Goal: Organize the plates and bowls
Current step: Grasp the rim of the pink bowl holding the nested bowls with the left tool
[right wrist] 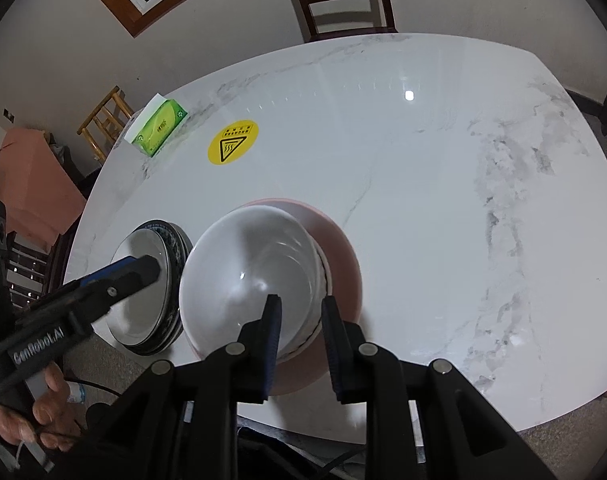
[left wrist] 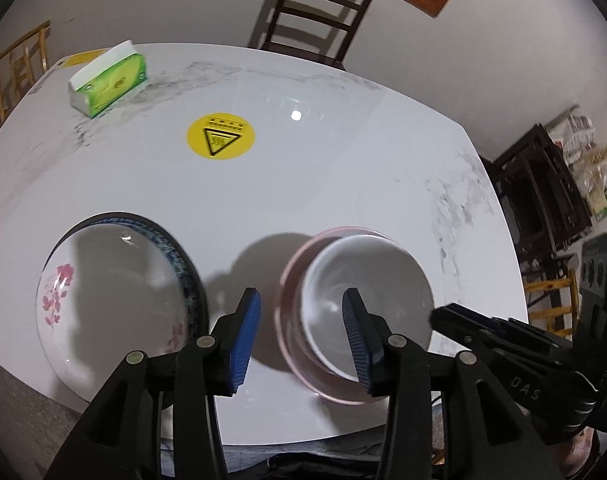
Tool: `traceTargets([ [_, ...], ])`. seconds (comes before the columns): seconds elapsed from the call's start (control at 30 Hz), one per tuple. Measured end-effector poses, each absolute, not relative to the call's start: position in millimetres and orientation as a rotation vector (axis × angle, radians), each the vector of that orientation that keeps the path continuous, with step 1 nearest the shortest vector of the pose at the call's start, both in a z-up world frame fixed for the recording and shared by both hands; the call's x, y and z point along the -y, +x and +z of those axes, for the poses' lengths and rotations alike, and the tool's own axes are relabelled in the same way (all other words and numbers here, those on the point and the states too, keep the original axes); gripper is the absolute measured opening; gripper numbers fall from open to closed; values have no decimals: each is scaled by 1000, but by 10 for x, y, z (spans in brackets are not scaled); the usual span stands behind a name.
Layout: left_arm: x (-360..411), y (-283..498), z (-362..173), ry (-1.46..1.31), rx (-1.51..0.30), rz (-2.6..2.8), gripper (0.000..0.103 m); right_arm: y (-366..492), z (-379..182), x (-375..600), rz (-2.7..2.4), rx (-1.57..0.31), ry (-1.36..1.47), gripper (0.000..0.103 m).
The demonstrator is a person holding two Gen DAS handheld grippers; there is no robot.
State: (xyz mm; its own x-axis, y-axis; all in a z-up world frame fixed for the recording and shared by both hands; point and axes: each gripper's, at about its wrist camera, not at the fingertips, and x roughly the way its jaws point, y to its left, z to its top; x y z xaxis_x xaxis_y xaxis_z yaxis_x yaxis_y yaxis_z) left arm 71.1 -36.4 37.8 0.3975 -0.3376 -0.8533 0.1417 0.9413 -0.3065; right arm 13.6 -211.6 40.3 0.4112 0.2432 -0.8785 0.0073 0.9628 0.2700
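Right wrist view: white bowl (right wrist: pixel 255 276) nested in pink bowl (right wrist: pixel 339 264), near table (right wrist: pixel 423 160) edge.
Right gripper (right wrist: pixel 299 344) pinches its rim; left gripper (left wrist: pixel 301 340) parted, empty. Next, probably: release, withdraw.

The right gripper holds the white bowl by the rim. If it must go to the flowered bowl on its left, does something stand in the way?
Yes. The left gripper hangs over the flowered bowl, open and empty, directly on the path of the white bowl. Nothing else visible lies between the two bowls.
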Motion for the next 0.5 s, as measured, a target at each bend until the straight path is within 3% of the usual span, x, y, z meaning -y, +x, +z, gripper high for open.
traceTargets([
  [0.5, 52, 705, 104, -282, -1191, -249, 40, 71, 345, 2434, 56, -1170, 279, 22],
])
